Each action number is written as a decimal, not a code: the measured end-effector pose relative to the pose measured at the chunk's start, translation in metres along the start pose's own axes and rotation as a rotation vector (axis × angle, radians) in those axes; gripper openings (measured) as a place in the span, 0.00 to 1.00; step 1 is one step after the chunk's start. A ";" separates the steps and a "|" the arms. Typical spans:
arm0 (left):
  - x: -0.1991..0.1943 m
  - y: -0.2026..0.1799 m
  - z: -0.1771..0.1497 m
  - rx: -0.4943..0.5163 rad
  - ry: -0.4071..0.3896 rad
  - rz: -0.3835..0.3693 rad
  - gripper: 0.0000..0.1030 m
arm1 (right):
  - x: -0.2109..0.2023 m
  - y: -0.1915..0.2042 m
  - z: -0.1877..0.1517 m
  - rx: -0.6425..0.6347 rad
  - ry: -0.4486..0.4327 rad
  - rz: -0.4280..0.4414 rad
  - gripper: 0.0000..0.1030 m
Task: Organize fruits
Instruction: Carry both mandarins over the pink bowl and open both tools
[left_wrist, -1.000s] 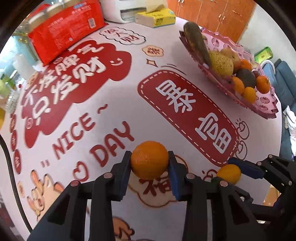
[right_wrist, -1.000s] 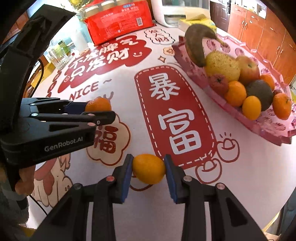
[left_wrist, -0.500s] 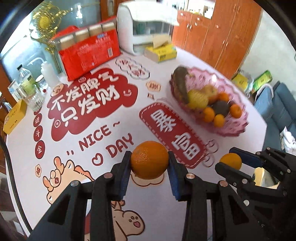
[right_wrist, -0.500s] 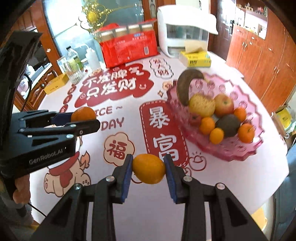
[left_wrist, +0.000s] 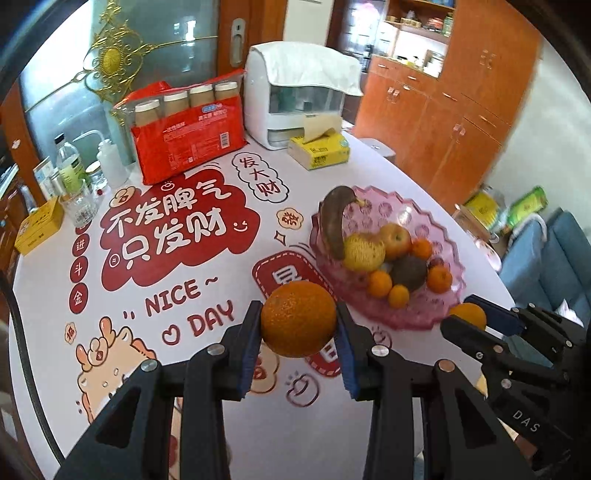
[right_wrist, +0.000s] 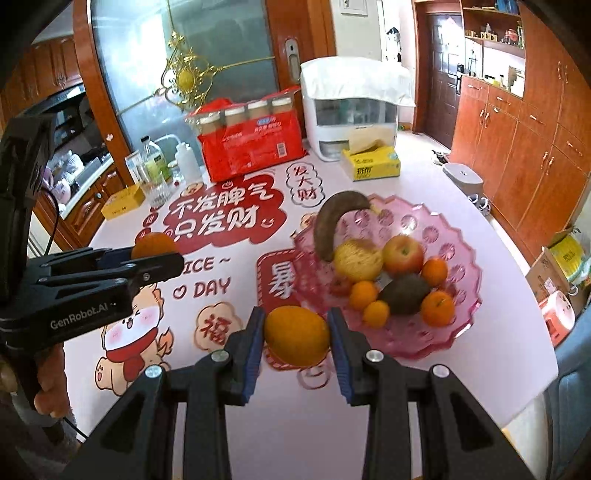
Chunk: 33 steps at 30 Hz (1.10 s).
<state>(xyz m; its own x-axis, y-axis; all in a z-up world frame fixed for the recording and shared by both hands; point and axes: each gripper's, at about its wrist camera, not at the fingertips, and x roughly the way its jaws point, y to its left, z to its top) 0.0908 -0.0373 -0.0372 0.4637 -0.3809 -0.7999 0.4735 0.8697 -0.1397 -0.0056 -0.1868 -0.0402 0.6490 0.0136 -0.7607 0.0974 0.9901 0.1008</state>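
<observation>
Oranges: round dimpled orange (left_wrist: 298, 318) in left fingers (left_wrist: 252, 334), smoother yellowish orange (right_wrist: 296, 335) in right fingers (right_wrist: 337, 339).

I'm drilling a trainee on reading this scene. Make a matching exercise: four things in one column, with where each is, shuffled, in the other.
Things:
1. round orange
2. oval orange
3. banana
4. tissue box

Places:
A. in the pink bowl
B. in the right gripper
C. on the table beside the white appliance
D. in the left gripper

Pairs: 1-D, 2-B, 3-A, 4-C
</observation>
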 end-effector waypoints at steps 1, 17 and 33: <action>0.005 -0.006 0.005 -0.019 0.008 0.013 0.35 | 0.001 -0.008 0.002 -0.002 0.004 0.007 0.33; 0.095 -0.099 0.036 -0.200 0.040 0.150 0.35 | 0.039 -0.153 0.057 -0.083 0.016 0.048 0.33; 0.179 -0.118 0.029 -0.239 0.138 0.214 0.35 | 0.112 -0.187 0.064 -0.109 0.135 0.055 0.34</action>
<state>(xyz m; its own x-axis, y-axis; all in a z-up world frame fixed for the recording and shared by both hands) 0.1396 -0.2169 -0.1477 0.4199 -0.1502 -0.8950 0.1801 0.9804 -0.0800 0.0977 -0.3794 -0.1034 0.5432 0.0793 -0.8358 -0.0223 0.9965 0.0801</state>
